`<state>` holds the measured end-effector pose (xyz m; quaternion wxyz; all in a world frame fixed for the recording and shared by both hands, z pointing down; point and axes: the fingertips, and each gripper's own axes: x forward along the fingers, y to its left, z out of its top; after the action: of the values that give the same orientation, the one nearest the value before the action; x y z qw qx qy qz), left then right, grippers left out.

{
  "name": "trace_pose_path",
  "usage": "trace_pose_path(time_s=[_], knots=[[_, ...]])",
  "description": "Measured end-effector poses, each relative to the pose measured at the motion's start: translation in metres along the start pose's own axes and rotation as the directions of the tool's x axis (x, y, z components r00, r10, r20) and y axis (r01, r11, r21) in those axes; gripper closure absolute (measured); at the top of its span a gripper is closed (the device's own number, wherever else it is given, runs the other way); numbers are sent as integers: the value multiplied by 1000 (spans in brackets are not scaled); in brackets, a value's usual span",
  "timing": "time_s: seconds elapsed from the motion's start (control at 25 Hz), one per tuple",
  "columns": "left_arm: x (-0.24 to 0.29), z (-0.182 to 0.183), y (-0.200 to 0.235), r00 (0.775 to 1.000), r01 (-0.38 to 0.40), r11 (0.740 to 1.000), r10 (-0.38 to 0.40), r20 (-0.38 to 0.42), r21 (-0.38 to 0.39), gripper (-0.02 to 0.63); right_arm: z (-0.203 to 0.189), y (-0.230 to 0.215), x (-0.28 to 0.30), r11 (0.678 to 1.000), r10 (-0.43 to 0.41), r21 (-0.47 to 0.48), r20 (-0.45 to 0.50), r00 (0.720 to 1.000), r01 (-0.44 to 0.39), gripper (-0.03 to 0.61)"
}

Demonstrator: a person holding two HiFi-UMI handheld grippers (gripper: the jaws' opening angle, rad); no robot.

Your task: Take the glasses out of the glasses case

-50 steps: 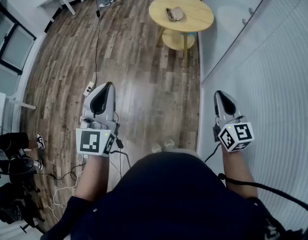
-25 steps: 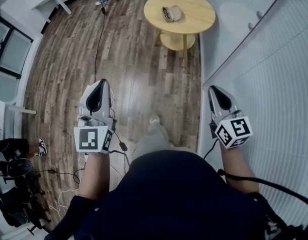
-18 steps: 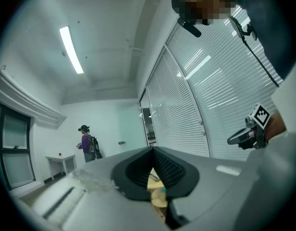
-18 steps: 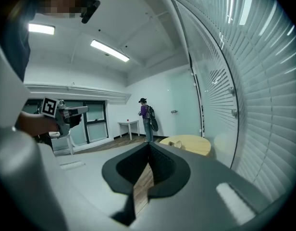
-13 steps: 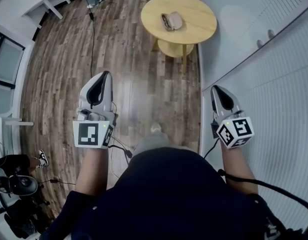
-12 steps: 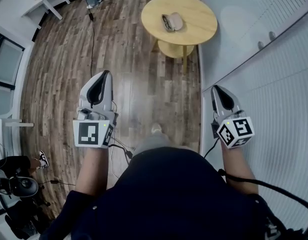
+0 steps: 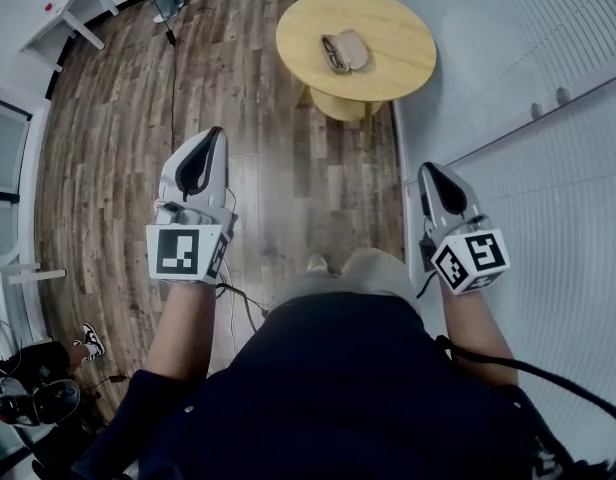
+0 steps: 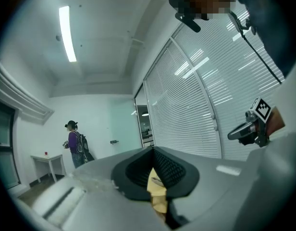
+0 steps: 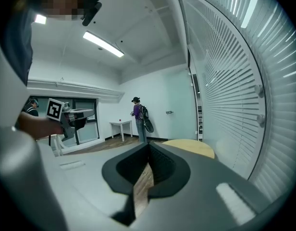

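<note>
Both grippers are held out in front of the body, well apart from the work. The left gripper (image 7: 210,146) and the right gripper (image 7: 433,180) are each seen clenched, jaws drawn together with only a thin slit between them and nothing held. The glasses case (image 7: 345,51) is found lying open near the middle of the round table (image 7: 403,73), far ahead across the wooden floor (image 7: 288,168). A dark frame judged to be the glasses (image 7: 334,54) is seen in its left half, though the detail is too small to be confirmed. No step of the removal is judged begun. Several risks are foreseen. If the jaws are not opened before the case is reached, the light case may be shoved across the smooth top or off the rim. If the glasses are pulled with the case left unbraced, the case may be lifted with them. If a lens or thin temple is pinched hard, it may be scratched or bent. The cable (image 7: 172,78) lying on the floor could be snagged underfoot on the approach.
</note>
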<state>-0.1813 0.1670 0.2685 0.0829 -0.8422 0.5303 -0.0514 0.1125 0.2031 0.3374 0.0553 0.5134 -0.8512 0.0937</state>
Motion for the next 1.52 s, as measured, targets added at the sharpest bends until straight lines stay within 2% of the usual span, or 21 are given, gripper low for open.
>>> trace_pose_path(time_s=[0.24,0.52,0.92,1.12,1.36,1.52], knots=[[28,-10,10,1000,-1,999,1,6,-44,607,-11,-23,25,999,-21,28,-38,999,22,569],[71,-11,28,1000,-29,999,29,-10,-27,607,8,-52,89,999,22,36,-7,1000,-22,569],[171,13,61,994,-112,994,112,-1,20,607,44,-126,191,993,108,45,13,994,-108,569],[196,2,71,988,-152,988,153,-20,21,607,46,-145,234,985,166,46,7,986,-166,569],[226,-18,90,984,-161,987,161,-74,10,607,42,-152,270,980,196,57,-38,980,-193,569],[270,-16,102,992,-112,994,113,-49,15,607,47,-169,297,984,169,60,-48,985,-166,569]])
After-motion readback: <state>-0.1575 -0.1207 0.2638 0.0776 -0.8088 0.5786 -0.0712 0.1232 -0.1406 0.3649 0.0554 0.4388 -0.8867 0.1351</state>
